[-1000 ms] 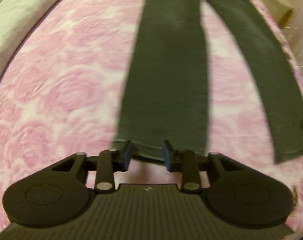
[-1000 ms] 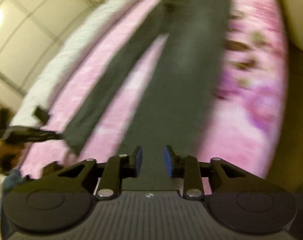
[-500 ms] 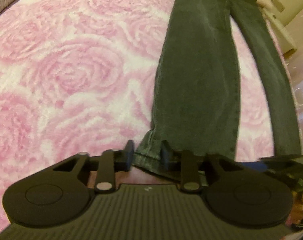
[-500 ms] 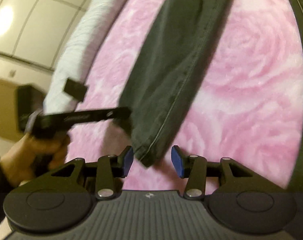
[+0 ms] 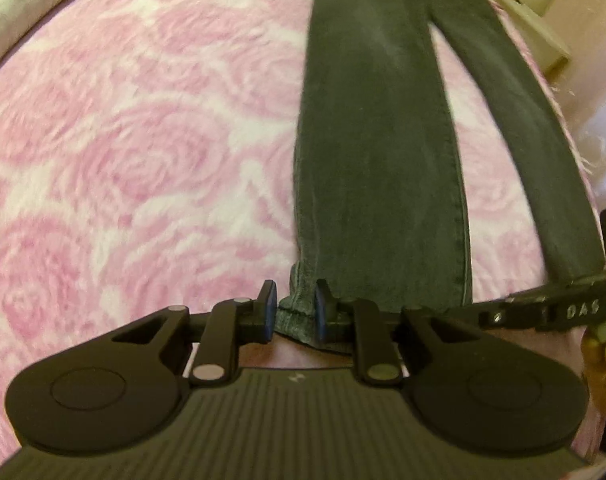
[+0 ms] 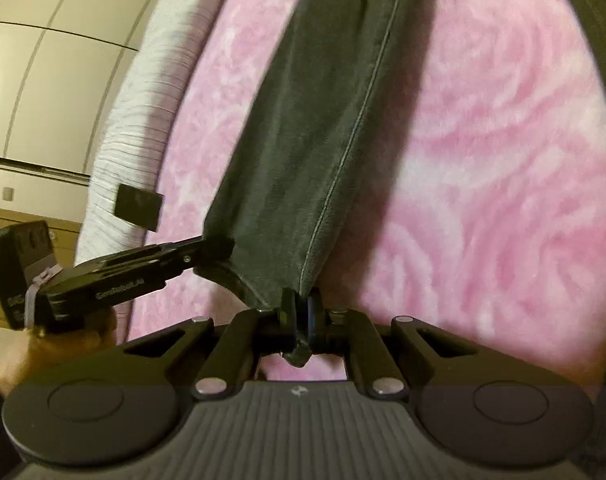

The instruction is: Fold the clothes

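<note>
Item — dark trousers [image 5: 379, 184], flat along the bed [image 5: 123, 152], hems at its near edge. My right tool [image 6: 302, 314], apart half a second ago, now clamps one hem corner; left tool [image 5: 294, 314] brackets the other — not quite closed.

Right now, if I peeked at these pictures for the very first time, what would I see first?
First, the dark grey jeans, stretched out long and flat across a fluffy pink rose blanket. Then the two black grabbers at the leg ends: the left gripper has its jaws on either side of one hem, and the right gripper has its jaws pinched on the other hem.
</note>
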### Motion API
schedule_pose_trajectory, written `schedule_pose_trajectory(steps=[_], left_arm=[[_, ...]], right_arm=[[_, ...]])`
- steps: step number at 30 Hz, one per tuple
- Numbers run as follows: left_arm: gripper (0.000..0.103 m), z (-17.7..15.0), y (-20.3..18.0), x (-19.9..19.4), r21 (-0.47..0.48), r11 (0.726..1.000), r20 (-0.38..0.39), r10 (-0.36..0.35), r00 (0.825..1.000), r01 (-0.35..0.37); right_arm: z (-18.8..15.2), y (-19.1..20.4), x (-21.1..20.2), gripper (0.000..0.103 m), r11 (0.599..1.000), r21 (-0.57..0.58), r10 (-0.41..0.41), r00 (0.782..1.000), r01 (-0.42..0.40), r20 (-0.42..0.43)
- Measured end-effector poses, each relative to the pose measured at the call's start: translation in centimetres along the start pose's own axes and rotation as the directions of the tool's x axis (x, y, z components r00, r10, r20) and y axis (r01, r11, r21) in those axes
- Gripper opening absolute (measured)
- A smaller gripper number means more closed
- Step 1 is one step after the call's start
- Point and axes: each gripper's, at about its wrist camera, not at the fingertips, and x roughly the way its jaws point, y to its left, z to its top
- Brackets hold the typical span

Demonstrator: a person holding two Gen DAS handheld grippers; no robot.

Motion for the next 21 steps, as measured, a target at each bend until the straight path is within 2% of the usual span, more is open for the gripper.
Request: schedule_pose_trajectory(steps=[2, 3, 5, 8, 10, 12, 14, 19, 20, 21], left_arm=[[0.020, -0.1, 0.1, 0.2, -0.015, 1.000, -0.005, 0.014, 1.000, -0.014], [0.021, -0.2, 0.1, 0.4, -0.022, 1.000, -0.008, 0.021, 1.000, -0.021], [0.021, -0.3, -0.1, 0.0, -0.025, 0.999, -0.007, 0.045, 0.999, -0.045], [0.020, -0.3, -1.1, -1.7, -0.012, 0.995, 0.008, 0.100, 0.995, -0.099], [0.025, 0.2, -2.7, -3.4, -0.005, 0.989, 0.030, 0.146, 0.989, -0.146], [0.041, 0.8, -4.7, -5.5, -0.017, 0.986, 0.069, 0.168, 0.983, -0.167], [0.048, 1.6, -7.1, -7.5, -0.031, 0.984, 0.108, 0.180, 0.978, -0.178], [0.086, 3.1, -14.6, -12.4, -0.062, 0.983, 0.211, 0.180, 0.961, -0.171], [0.101, 2.6, -16.0, -13.6, -0.079, 0.981, 0.239, 0.189, 0.952, -0.175], [0.102, 2.1, -17.8, -15.3, -0.102, 0.979, 0.283, 0.199, 0.938, -0.177]], right_arm=[[0.3, 0.3, 0.4, 0.024, 0.999, -0.042, -0.011, 1.000, 0.010, -0.017], [0.3, 0.5, -0.1, 0.036, 0.997, -0.069, -0.015, 1.000, 0.013, -0.016], [0.1, 1.0, -2.0, 0.051, 0.991, -0.124, -0.045, 0.999, 0.046, 0.007], [-0.1, 1.4, -5.7, 0.057, 0.972, -0.193, -0.124, 0.991, 0.130, 0.043], [-0.2, 1.7, -8.6, 0.069, 0.954, -0.216, -0.194, 0.978, 0.205, 0.073], [-0.4, 2.5, -12.0, 0.081, 0.927, -0.240, -0.265, 0.956, 0.288, 0.126], [-0.4, 3.2, -15.9, 0.089, 0.899, -0.248, -0.326, 0.930, 0.361, 0.170], [-0.3, 5.4, -25.0, 0.089, 0.860, -0.231, -0.409, 0.885, 0.456, 0.224], [-0.3, 6.0, -26.9, 0.089, 0.855, -0.218, -0.422, 0.876, 0.470, 0.236], [-0.3, 6.7, -28.7, 0.089, 0.850, -0.206, -0.434, 0.866, 0.485, 0.247]])
